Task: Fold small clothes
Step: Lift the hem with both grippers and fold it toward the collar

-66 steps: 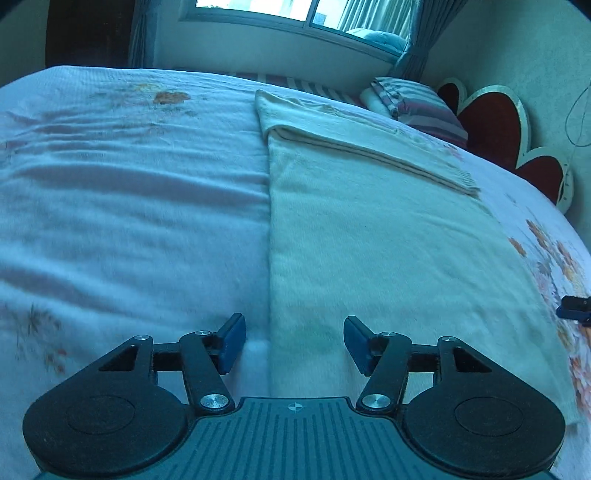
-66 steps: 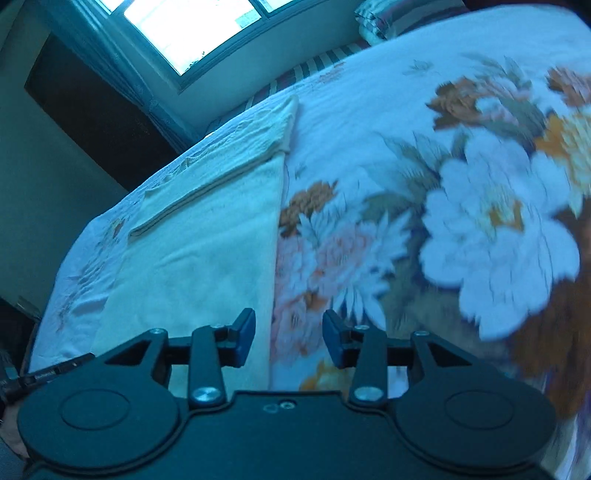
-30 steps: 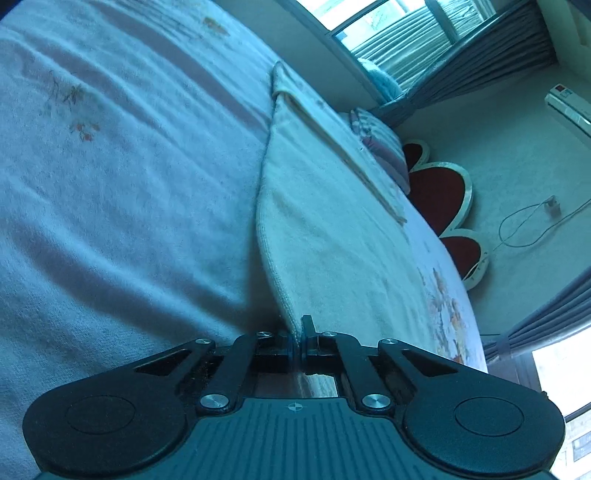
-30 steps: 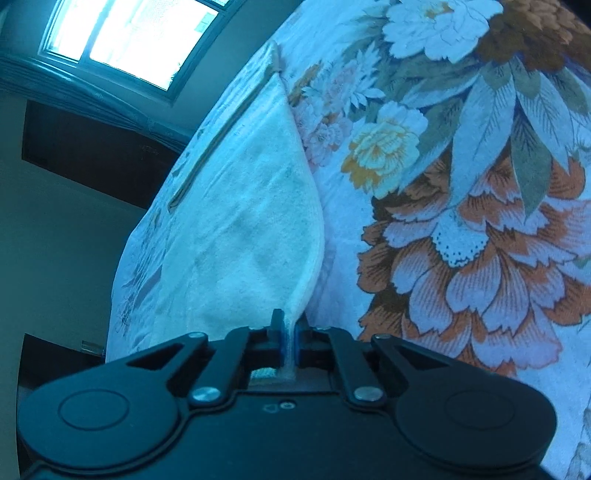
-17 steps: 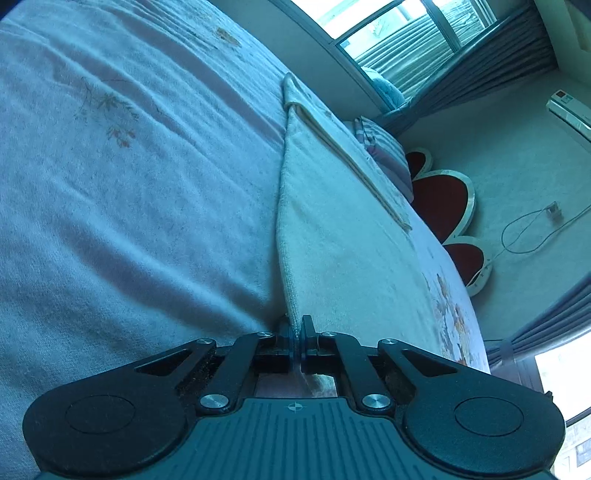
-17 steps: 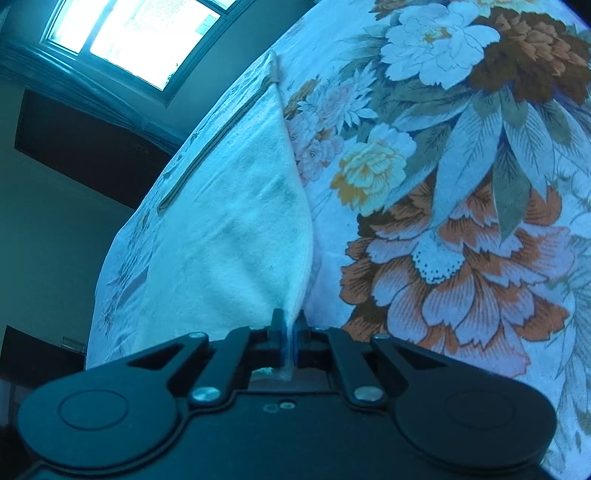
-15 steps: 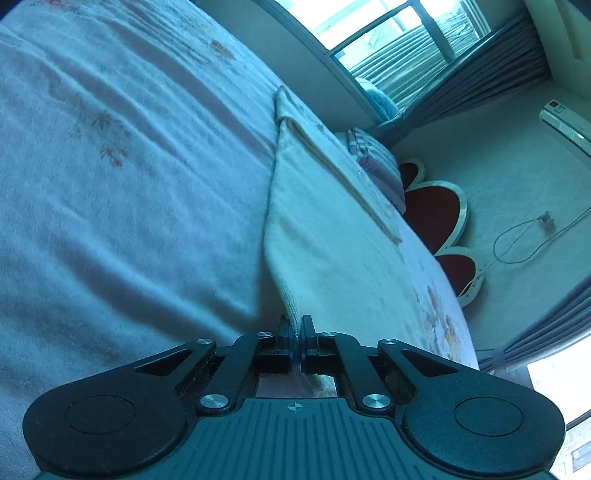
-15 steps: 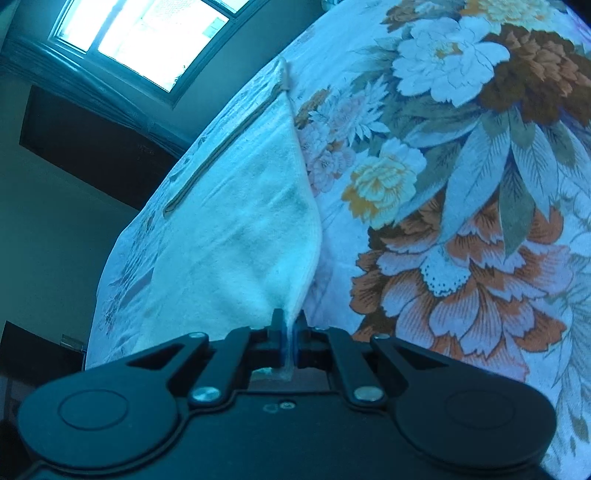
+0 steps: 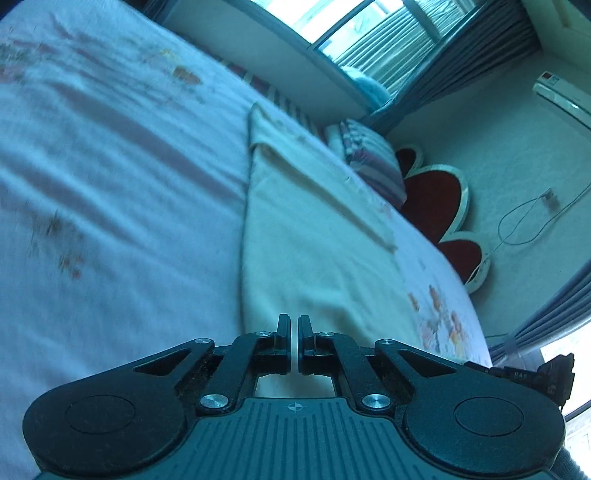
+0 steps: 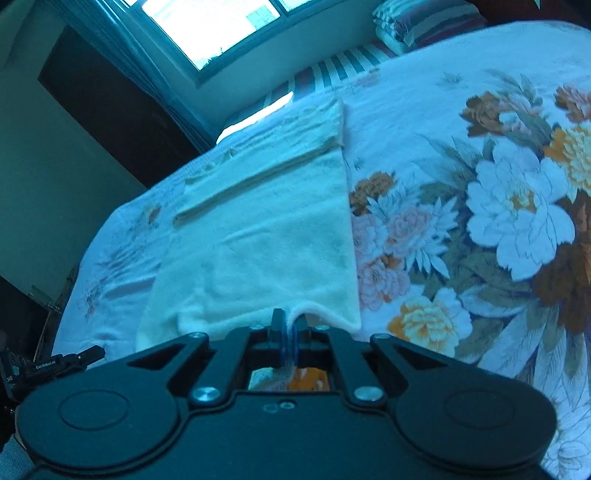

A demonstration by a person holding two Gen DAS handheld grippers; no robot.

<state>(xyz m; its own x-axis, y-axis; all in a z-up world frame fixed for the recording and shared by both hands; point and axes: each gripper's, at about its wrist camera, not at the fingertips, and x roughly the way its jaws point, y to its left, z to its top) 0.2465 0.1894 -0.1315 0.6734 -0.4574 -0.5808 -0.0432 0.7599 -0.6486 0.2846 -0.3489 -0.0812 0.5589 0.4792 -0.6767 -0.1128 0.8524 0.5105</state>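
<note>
Both claws clamped on the near edge of the cream garment. Left gripper (image 9: 294,326): jaws closed to a sliver, pale fabric showing in the slit, so it grips the garment (image 9: 317,258) at its near-left corner. Right gripper (image 10: 288,325): jaws pinched together on a raised tuck of the garment (image 10: 266,243) near its right corner; the corner tip itself hangs free just right of the fingers.

From there the garment runs away from both claws across the bed (image 10: 461,177), its far part folded over in a band toward the window (image 10: 218,26). Flowered bedspread to the right of it, plainer pale spread (image 9: 110,184) to the left. Striped pillow (image 9: 373,158) and red headboard (image 9: 436,192) beyond.

Writing: small white lettering on the other tool's body at the left edge of the right view, blurred, reads roughly "GenRobot.AI". Digits on the tool in the left view are too small to read.

Versus a second ago: same grips, both claws higher and rolled more level, near edge lifted off the bed.
</note>
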